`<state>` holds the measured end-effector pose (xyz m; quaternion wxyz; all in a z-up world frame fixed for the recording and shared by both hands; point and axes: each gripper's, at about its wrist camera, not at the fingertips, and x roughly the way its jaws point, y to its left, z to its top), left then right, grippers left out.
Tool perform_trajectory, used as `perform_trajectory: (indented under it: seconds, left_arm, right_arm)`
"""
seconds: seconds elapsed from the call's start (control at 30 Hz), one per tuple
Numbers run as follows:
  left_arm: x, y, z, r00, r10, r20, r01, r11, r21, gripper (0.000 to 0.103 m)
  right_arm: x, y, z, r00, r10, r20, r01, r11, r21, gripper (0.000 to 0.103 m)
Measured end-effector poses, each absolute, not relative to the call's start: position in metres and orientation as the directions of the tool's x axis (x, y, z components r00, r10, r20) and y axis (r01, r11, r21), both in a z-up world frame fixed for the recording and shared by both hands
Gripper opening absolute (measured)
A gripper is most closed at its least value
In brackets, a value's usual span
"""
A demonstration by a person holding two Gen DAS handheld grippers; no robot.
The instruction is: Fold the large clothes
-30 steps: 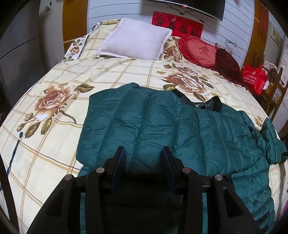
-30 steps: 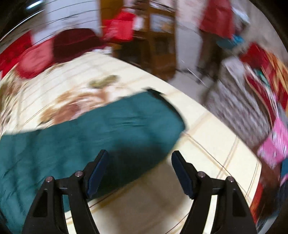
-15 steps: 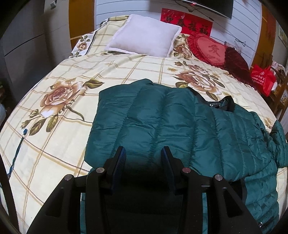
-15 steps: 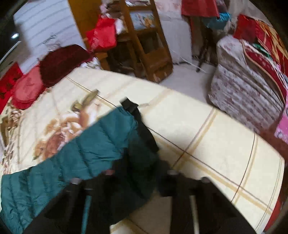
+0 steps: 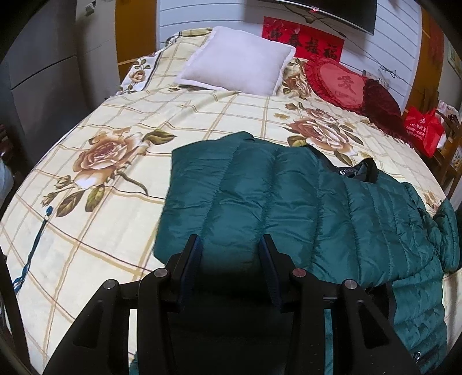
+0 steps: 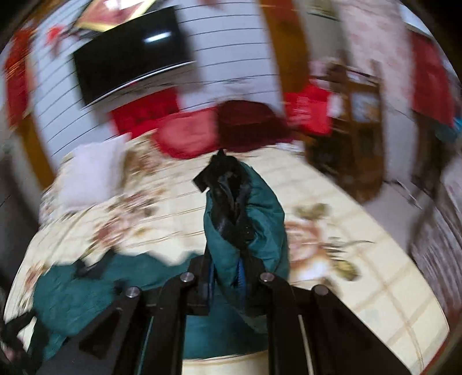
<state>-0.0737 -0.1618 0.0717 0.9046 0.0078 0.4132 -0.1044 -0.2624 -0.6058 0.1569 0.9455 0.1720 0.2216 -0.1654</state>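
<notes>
Two tongs here, so nearest stuff first. Bottom centre of the left wrist view, the left tongs (image 5: 231,253) sit part way apart with the folded edge of the green puffer jacket (image 5: 288,207) bunched between the fingers; looks like a grip on the fabric, but the spot where the pads meet it is in shadow, so can't say for sure. Bottom centre of the right wrist view, the right tongs (image 6: 226,269) are clamped together on a sleeve of that jacket, and the sleeve (image 6: 245,210) stands up out of them in the middle of the frame, its black cuff (image 6: 223,173) at the top. That view is pretty blurry. Back in the left view, the jacket is spread across the centre and lower right of the bed (image 5: 115,225), one side folded over, black collar (image 5: 363,170) toward the right. The bedspread is cream checks with big roses. Further up, a white pillow (image 5: 239,60) sits at upper centre, with a red heart cushion (image 5: 340,83) and a dark red cushion (image 5: 381,98) to its right. Far upper right has a red bag (image 5: 421,127), and a red banner (image 5: 306,43) hangs on the wall under a dark screen (image 5: 340,11).
</notes>
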Motion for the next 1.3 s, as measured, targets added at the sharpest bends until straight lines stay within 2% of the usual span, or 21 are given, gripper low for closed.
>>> perform_trajectory:
  seconds: [0.27, 0.47, 0.7, 0.77, 0.87, 0.9, 0.93, 1.1, 1.2, 1.3]
  left_arm:
    - [-0.071, -0.147, 0.076, 0.631, -0.201, -0.749, 0.172, 0.978, -0.118, 0.023]
    - [-0.068, -0.141, 0.078, 0.624, -0.238, -0.744, 0.165, 0.971, -0.173, 0.023]
    - [-0.065, -0.136, 0.077, 0.608, -0.298, -0.736, 0.169, 0.954, -0.247, 0.023]
    - [-0.065, -0.133, 0.078, 0.611, -0.316, -0.726, 0.169, 0.948, -0.271, 0.023]
    - [-0.064, -0.127, 0.079, 0.606, -0.357, -0.711, 0.167, 0.931, -0.326, 0.023]
    - [-0.064, -0.126, 0.079, 0.602, -0.368, -0.709, 0.167, 0.926, -0.339, 0.023]
    - [-0.063, -0.125, 0.079, 0.599, -0.379, -0.706, 0.167, 0.921, -0.353, 0.023]
    - [-0.067, -0.133, 0.085, 0.599, -0.434, -0.674, 0.196, 0.895, -0.401, 0.024]
    - [-0.072, -0.147, 0.089, 0.585, -0.481, -0.653, 0.246, 0.873, -0.422, 0.031]
    - [-0.074, -0.165, 0.088, 0.554, -0.521, -0.649, 0.29, 0.852, -0.436, 0.036]
  right_arm:
    - [-0.193, -0.479, 0.152, 0.85, 0.07, -0.522, 0.09, 0.957, 0.275, 0.013]
    - [-0.143, -0.406, 0.134, 0.815, 0.239, -0.528, -0.056, 0.939, 0.338, 0.013]
    - [-0.1, -0.324, 0.093, 0.741, 0.379, -0.554, -0.145, 0.896, 0.419, 0.013]
    - [-0.088, -0.305, 0.077, 0.686, 0.418, -0.595, -0.158, 0.885, 0.439, 0.016]
    - [-0.088, -0.295, 0.072, 0.649, 0.474, -0.595, -0.202, 0.862, 0.466, 0.04]
    - [-0.095, -0.296, 0.077, 0.658, 0.477, -0.583, -0.214, 0.861, 0.462, 0.048]
    - [-0.101, -0.299, 0.082, 0.67, 0.464, -0.579, -0.217, 0.869, 0.445, 0.051]
    - [-0.133, -0.323, 0.107, 0.72, 0.342, -0.604, -0.179, 0.932, 0.314, 0.058]
    - [-0.152, -0.345, 0.115, 0.739, 0.272, -0.616, -0.134, 0.956, 0.261, 0.06]
    - [-0.172, -0.371, 0.121, 0.759, 0.252, -0.601, -0.109, 0.958, 0.265, 0.06]
